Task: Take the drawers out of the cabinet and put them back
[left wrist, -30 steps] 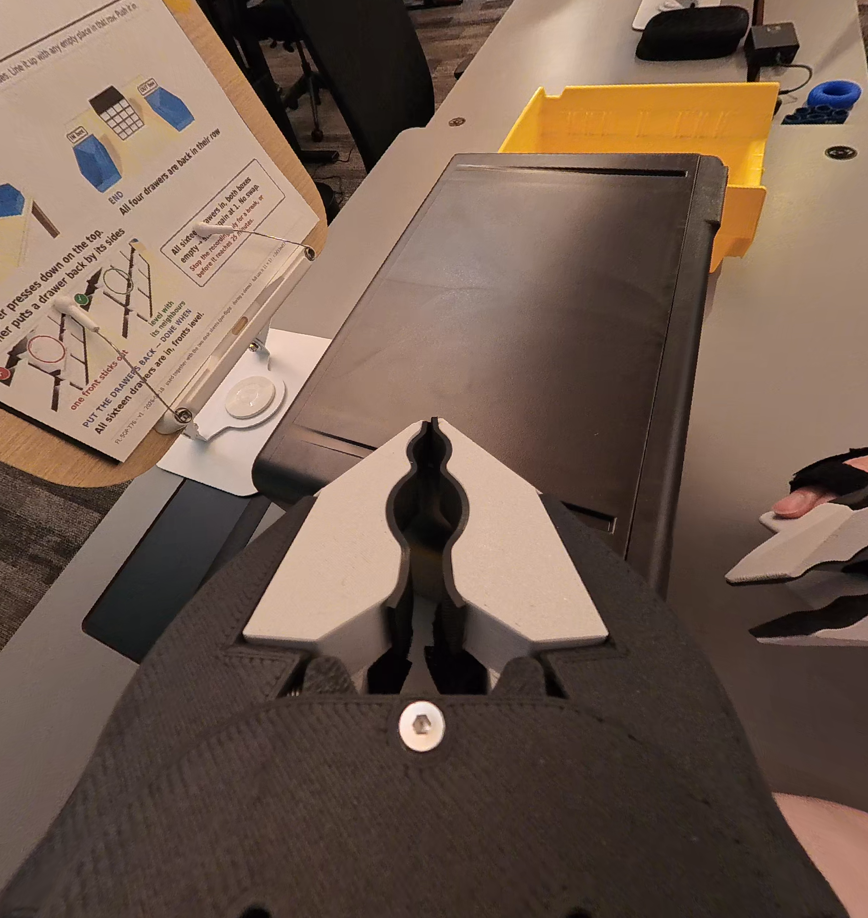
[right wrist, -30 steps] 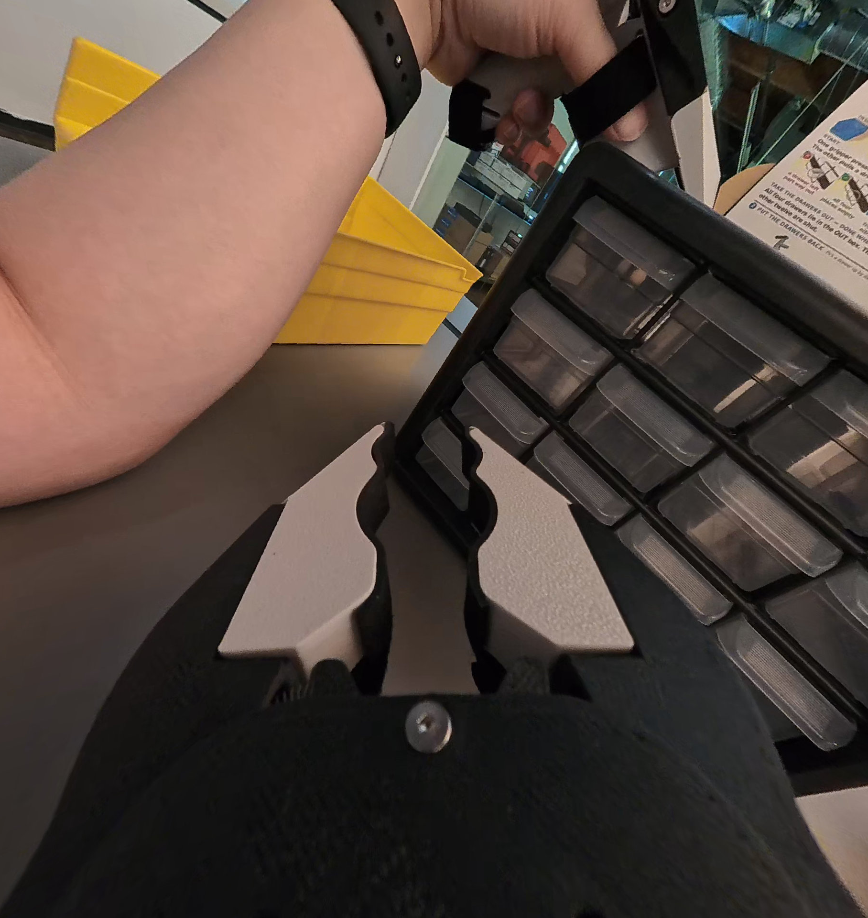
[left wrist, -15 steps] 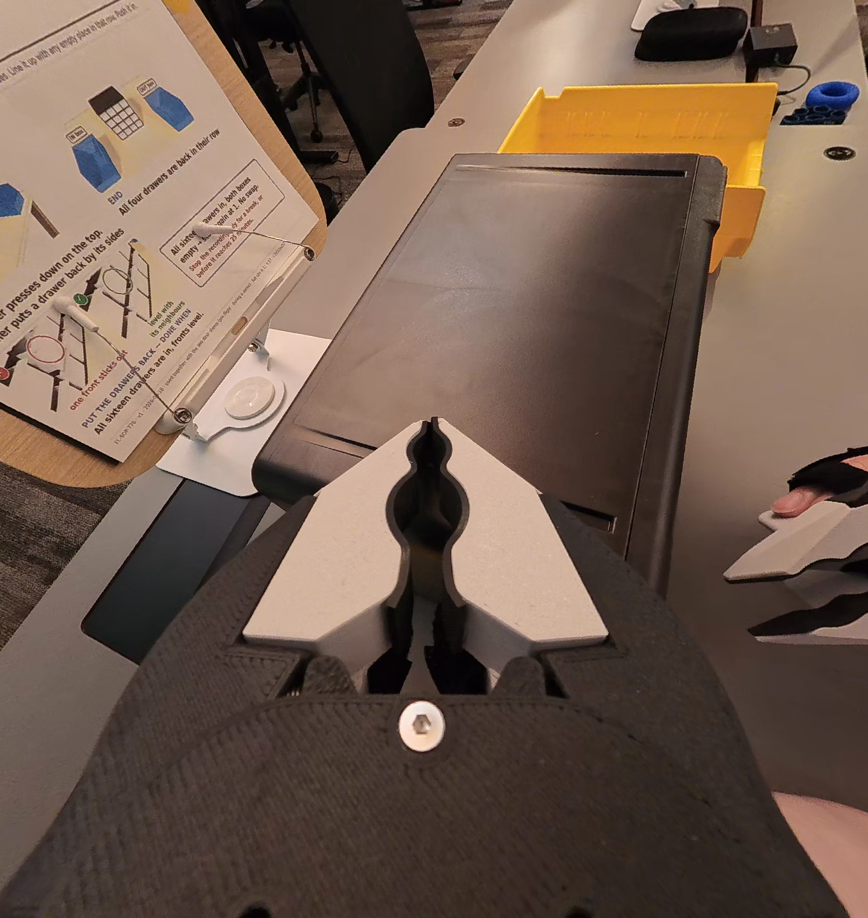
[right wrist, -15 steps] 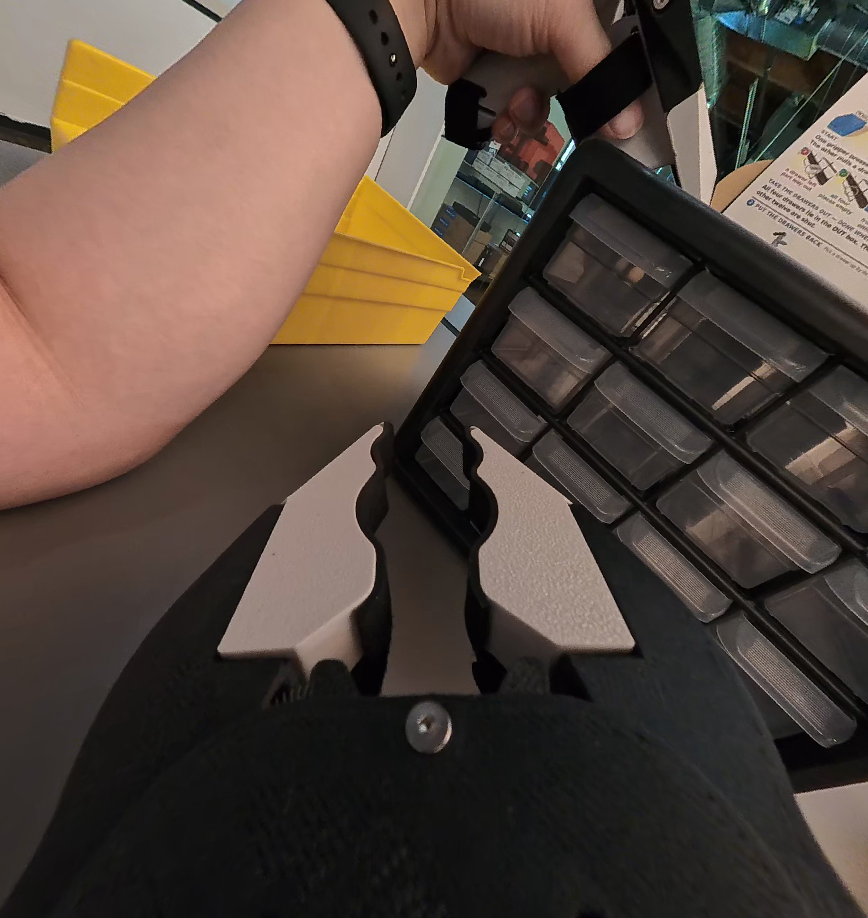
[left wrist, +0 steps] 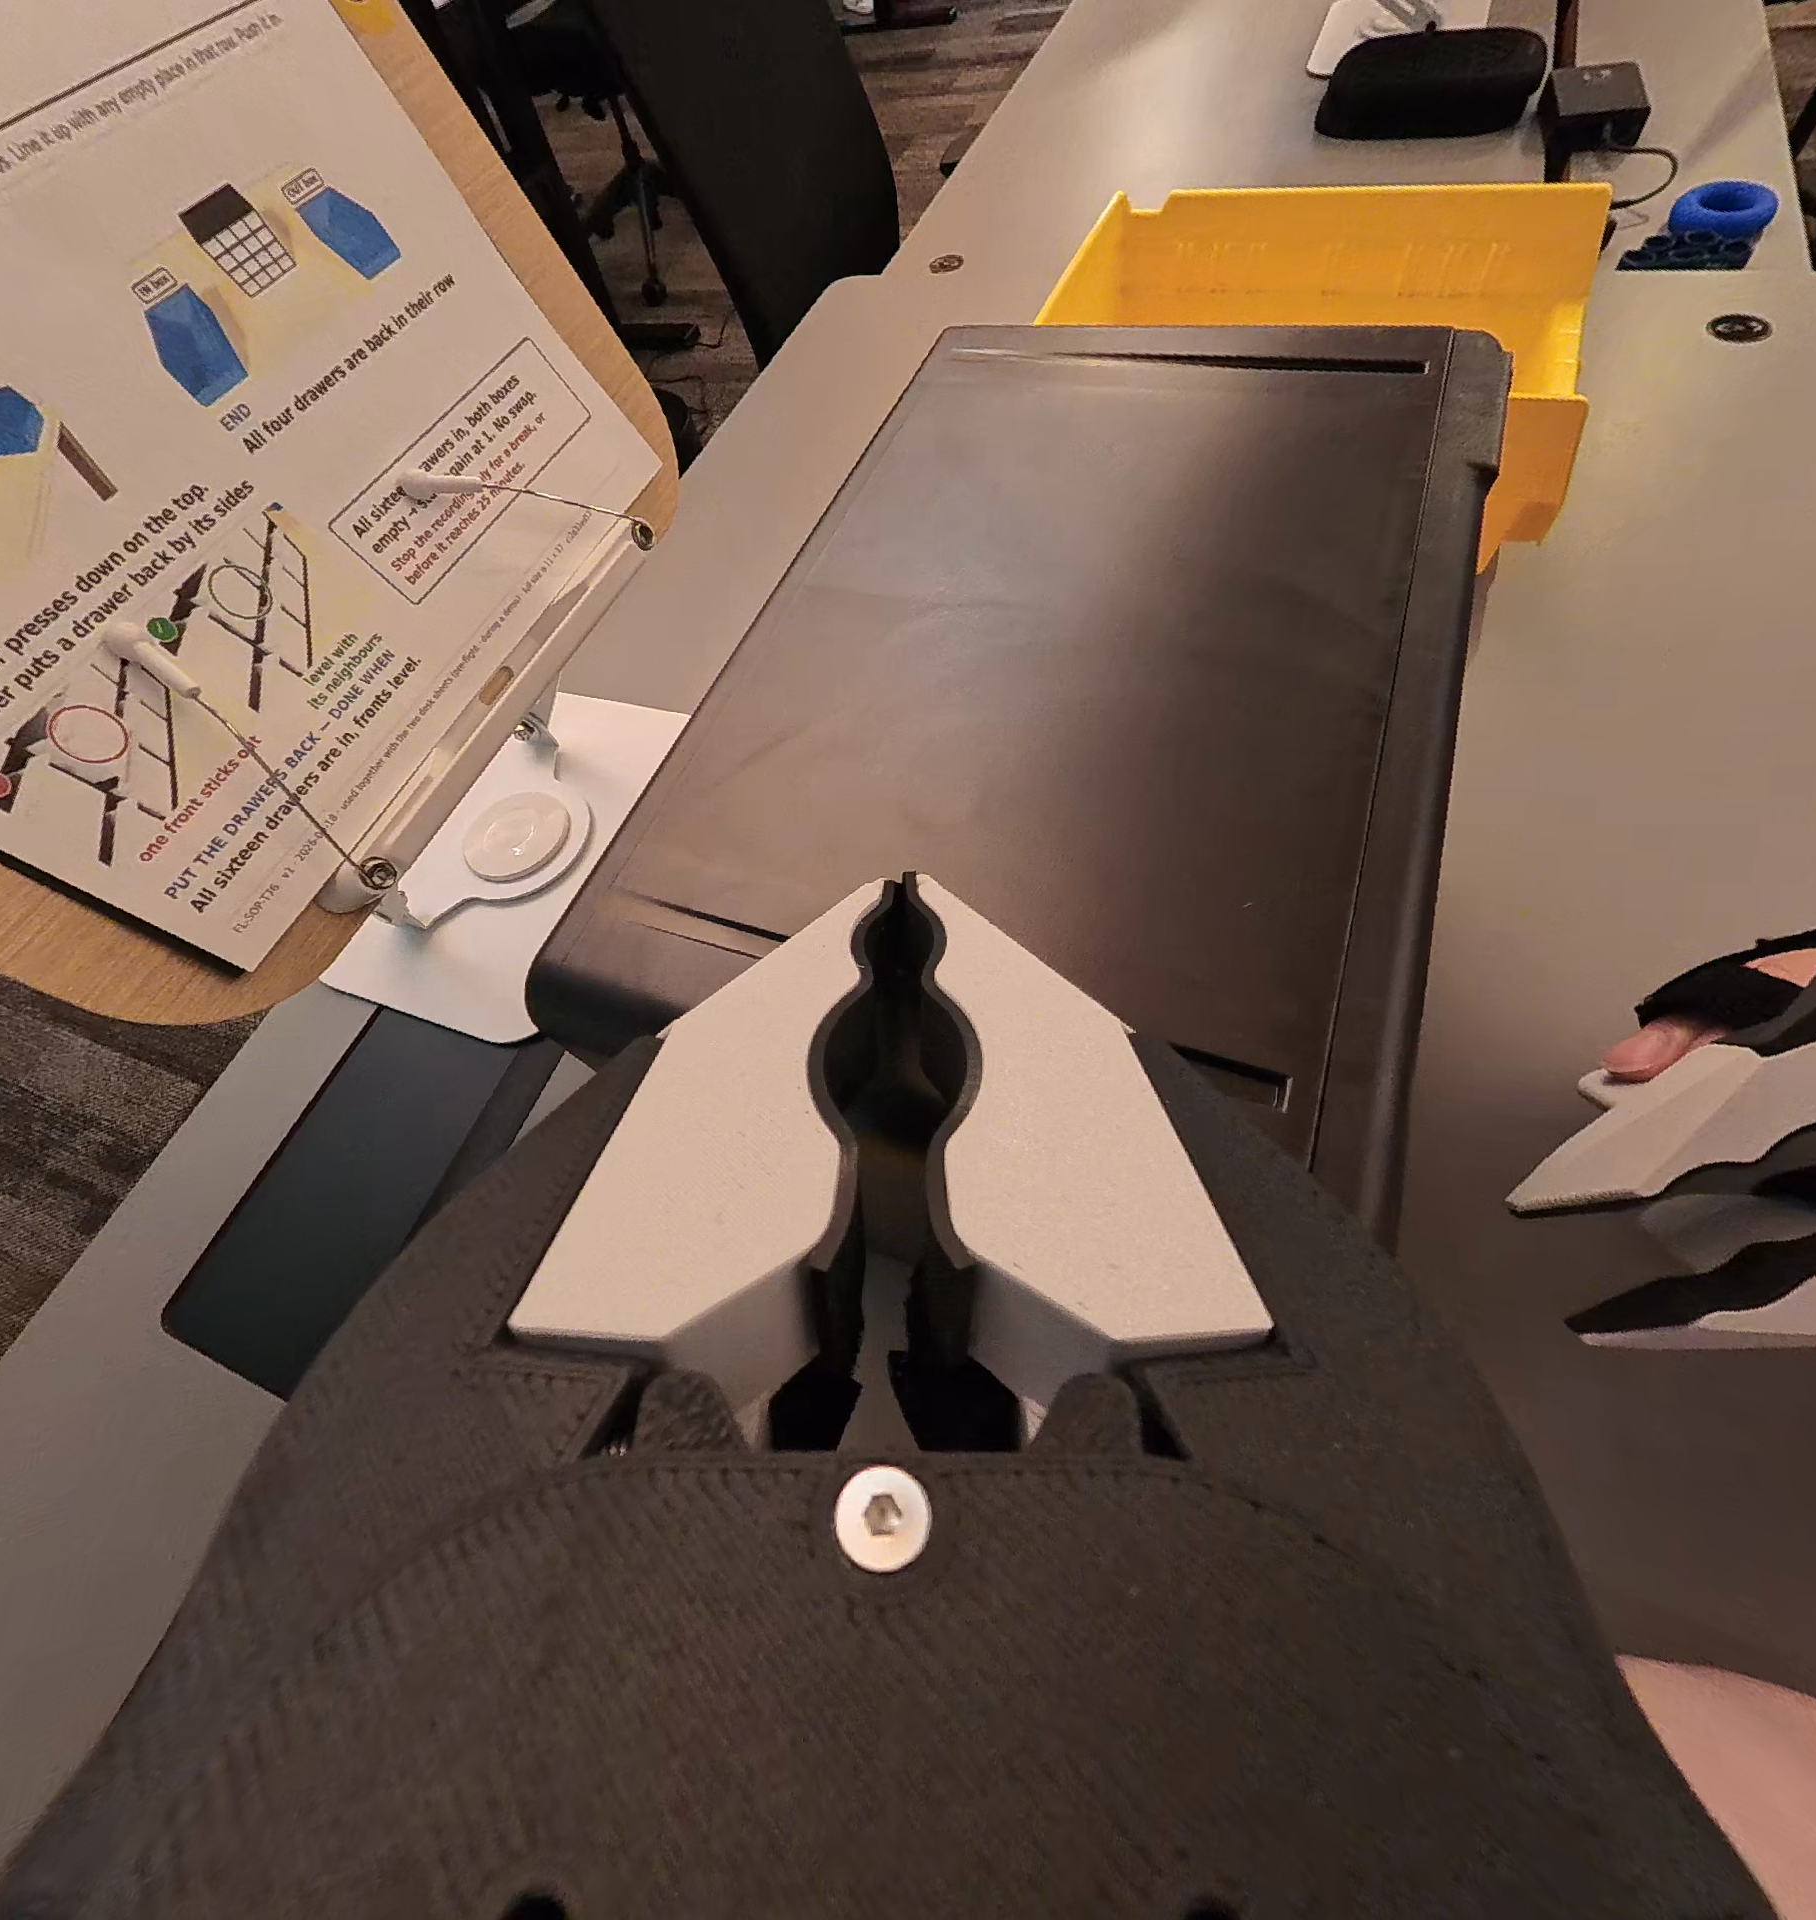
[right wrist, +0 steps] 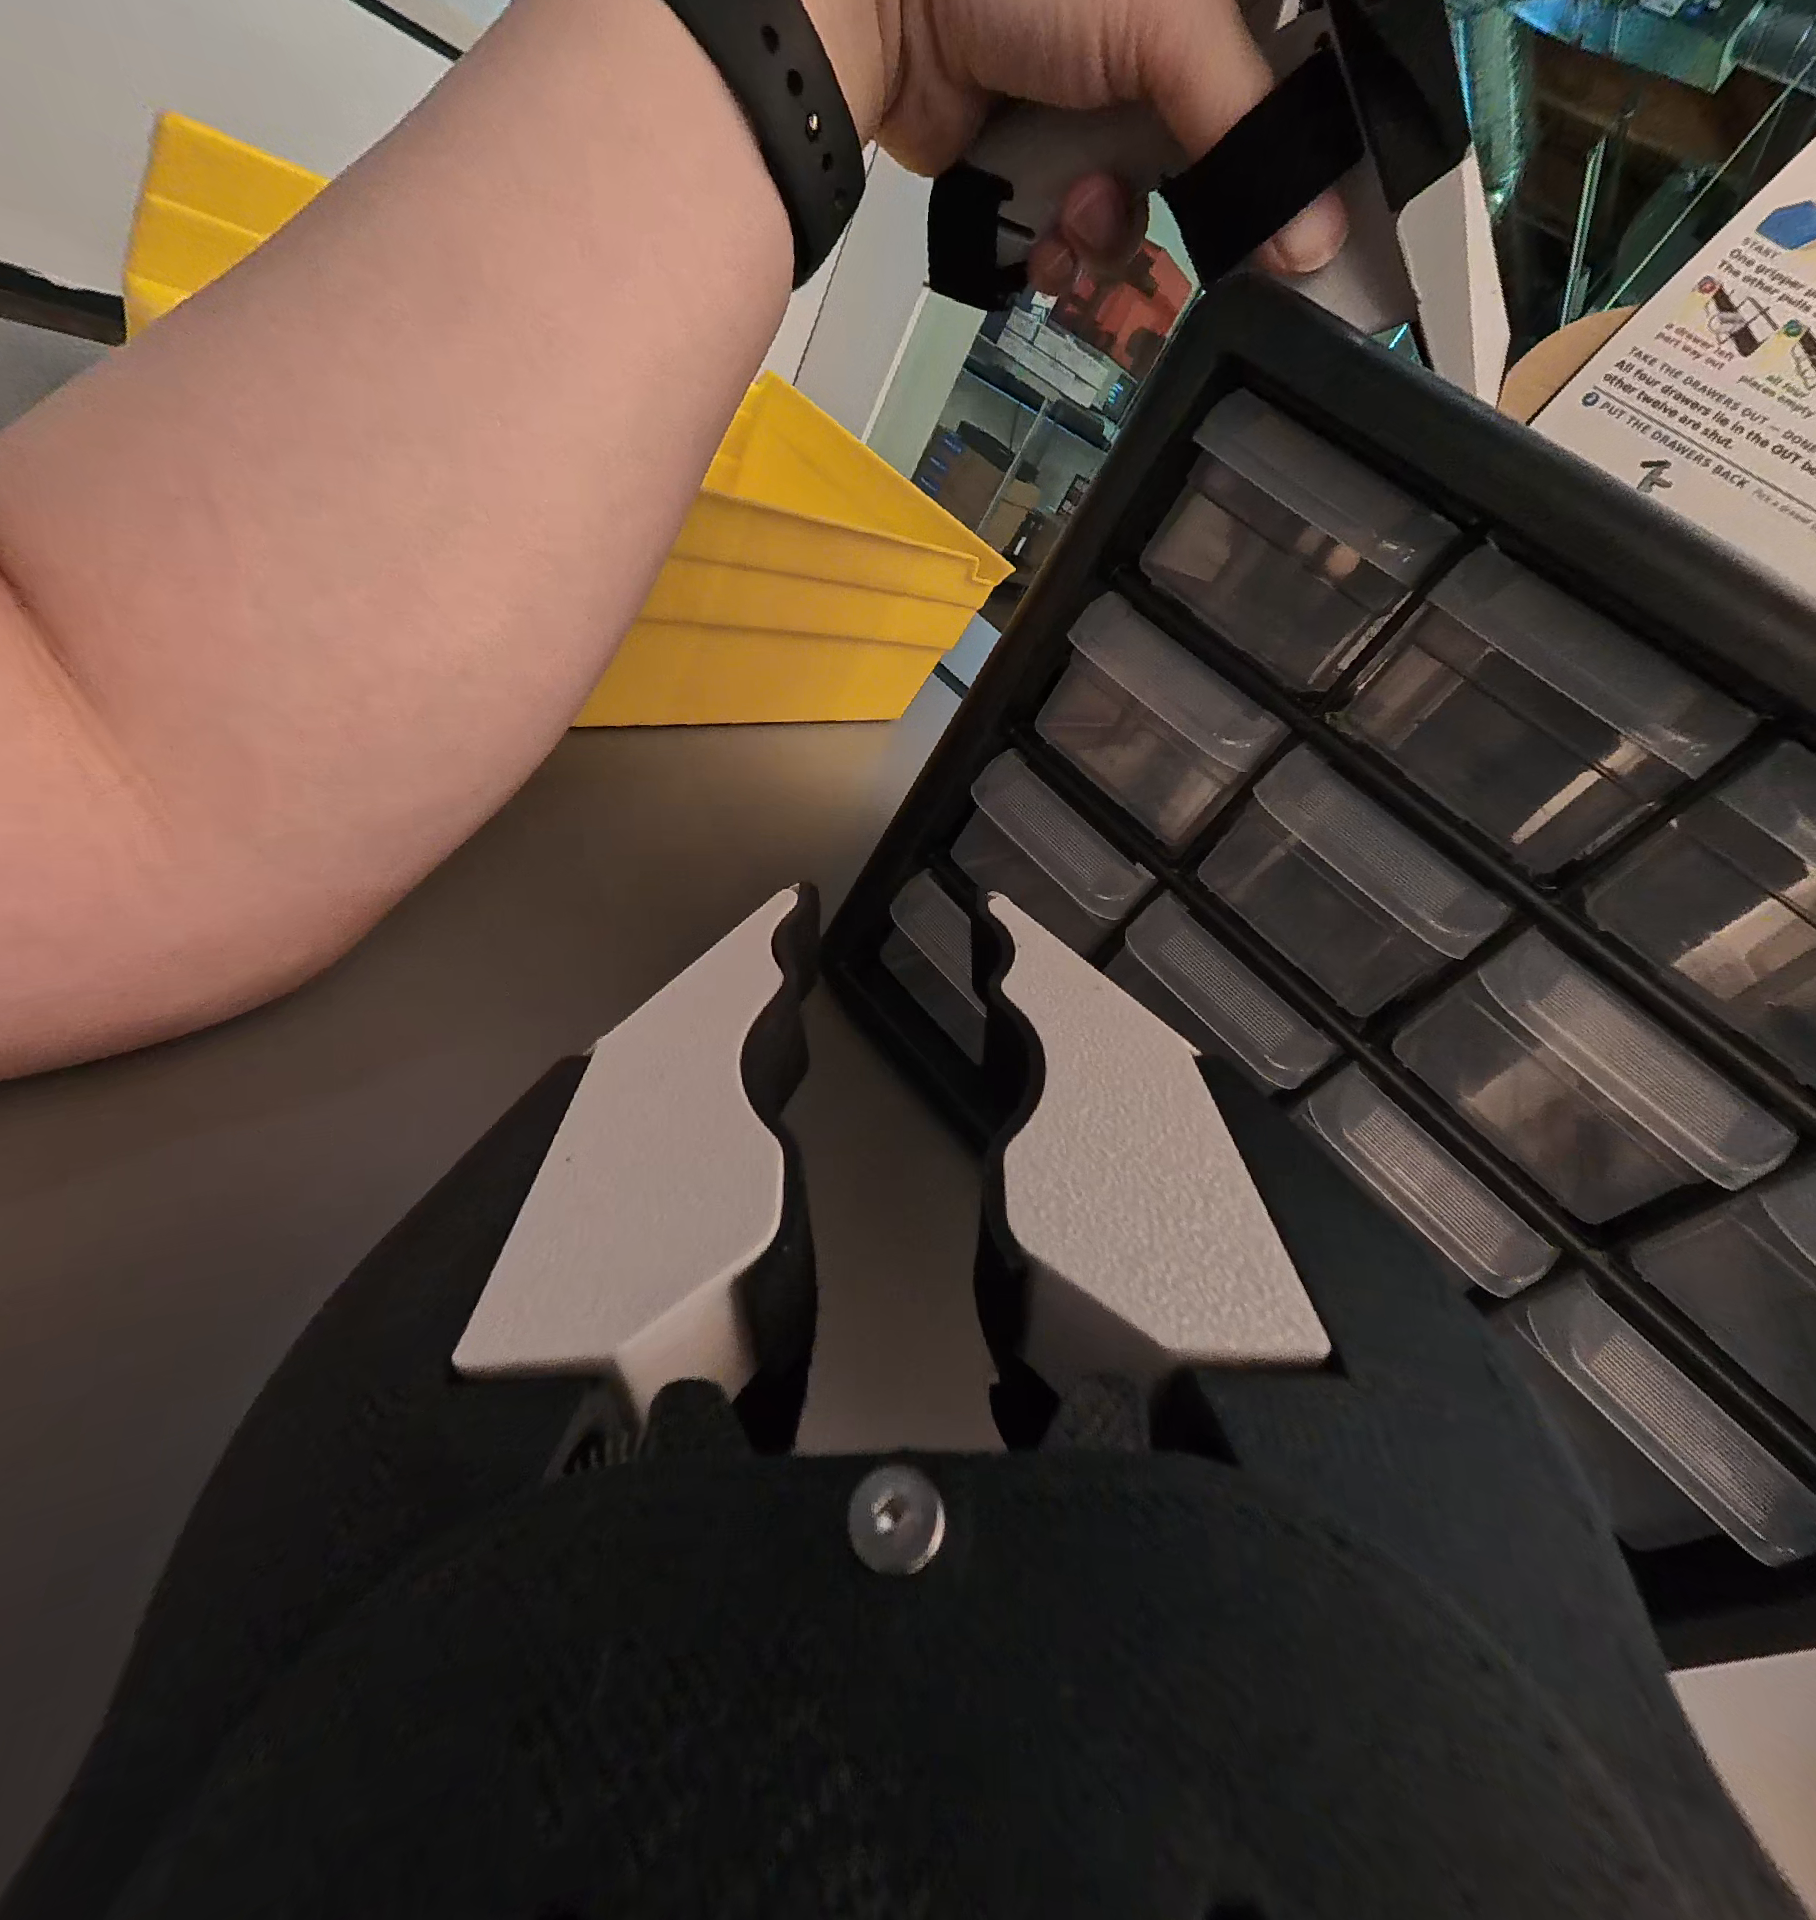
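In the left wrist view, the left tool point(left wrist: 904, 883) is closed with nothing between its tips, resting at the near end of the black cabinet point(left wrist: 1091, 665) top. The cabinet stands on the grey bench point(left wrist: 1662, 727). A yellow bin point(left wrist: 1330, 260) sits just behind the cabinet's far end, and an instruction sheet point(left wrist: 208, 436) on a stand leans to the left. The right tool point(left wrist: 1610, 1195) shows at the right edge, beside the cabinet.

In the right wrist view, the right tool point(right wrist: 893, 904) is open and empty, its tips at the cabinet's point(right wrist: 1351, 416) lower corner, with one finger point(right wrist: 1122, 1164) overlapping the lowest drawer front. This view shows what the other cannot: the clear drawers point(right wrist: 1351, 883), all seated in their slots. A forearm point(right wrist: 364, 582) with a black wristband point(right wrist: 779, 114) crosses above the bench point(right wrist: 364, 1143), partly hiding the bin point(right wrist: 800, 613).
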Motion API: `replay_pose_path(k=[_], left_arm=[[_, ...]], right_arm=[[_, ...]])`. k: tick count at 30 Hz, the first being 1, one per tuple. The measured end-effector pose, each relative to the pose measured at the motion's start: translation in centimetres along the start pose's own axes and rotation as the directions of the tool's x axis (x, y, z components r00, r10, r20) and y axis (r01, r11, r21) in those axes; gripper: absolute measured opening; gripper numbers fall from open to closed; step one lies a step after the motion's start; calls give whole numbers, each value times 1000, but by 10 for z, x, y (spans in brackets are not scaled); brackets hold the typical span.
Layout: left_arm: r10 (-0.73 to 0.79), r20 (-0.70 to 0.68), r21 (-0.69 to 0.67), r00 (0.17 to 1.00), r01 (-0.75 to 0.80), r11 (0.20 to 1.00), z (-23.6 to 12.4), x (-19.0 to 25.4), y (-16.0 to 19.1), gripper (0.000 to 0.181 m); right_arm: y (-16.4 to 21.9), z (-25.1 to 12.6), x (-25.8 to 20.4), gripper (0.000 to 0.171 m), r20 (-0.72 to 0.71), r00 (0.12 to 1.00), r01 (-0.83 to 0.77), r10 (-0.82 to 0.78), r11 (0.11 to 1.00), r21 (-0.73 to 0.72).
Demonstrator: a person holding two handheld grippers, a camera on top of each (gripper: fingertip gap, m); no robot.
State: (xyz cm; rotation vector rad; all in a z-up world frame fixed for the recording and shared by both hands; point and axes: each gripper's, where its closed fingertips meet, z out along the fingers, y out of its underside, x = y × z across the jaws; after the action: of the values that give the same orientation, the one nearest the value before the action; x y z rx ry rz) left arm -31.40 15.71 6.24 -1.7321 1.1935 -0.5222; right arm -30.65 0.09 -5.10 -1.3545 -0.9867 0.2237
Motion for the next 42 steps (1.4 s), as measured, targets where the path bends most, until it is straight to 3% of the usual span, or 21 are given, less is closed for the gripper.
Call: replay_pose_path(k=[7,11,16,21,23,27,30,32,33,35,37,39,42], left_arm=[[-2,-5,4,1000,2,1000,0,0,0,0],[-7,-10,8,1000,7,1000,0,0,0,0],[-8,-12,13,1000,8,1000,0,0,0,0],[-6,-18,18,1000,6,1000,0,0,0,0],[-4,-18,19,1000,4,1000,0,0,0,0],[1,-16,17,1000,0,1000,0,0,0,0],[5,-12,15,1000,-4,1000,0,0,0,0],[10,-8,12,1000,-10,1000,0,0,0,0],[12,-7,10,1000,-12,1000,0,0,0,0],[13,-8,11,1000,-13,1000,0,0,0,0],[10,-11,14,1000,-10,1000,0,0,0,0],[8,-15,18,1000,-8,1000,0,0,0,0],[9,-17,20,1000,-9,1000,0,0,0,0]], right_arm=[[0,0,-1,27,10,999,-30,30,1000,5],[0,1,-2,29,66,977,-206,205,978,17],[-12,-1,-11,36,229,751,-639,619,769,13],[-2,14,4,42,243,432,-896,868,443,9],[5,20,13,42,210,390,-920,896,391,40],[11,29,12,41,147,477,-878,866,478,35],[17,30,19,40,-1,766,-643,643,766,1],[7,27,29,33,-89,946,-314,311,949,-25],[1,26,36,32,-155,985,-78,70,996,-49],[-12,29,40,28,-219,894,374,-391,920,-116],[-18,35,29,24,-211,736,628,-643,765,-144],[-11,42,21,23,-176,680,694,-711,703,-159],[4,50,26,23,-158,674,693,-721,692,-202]])
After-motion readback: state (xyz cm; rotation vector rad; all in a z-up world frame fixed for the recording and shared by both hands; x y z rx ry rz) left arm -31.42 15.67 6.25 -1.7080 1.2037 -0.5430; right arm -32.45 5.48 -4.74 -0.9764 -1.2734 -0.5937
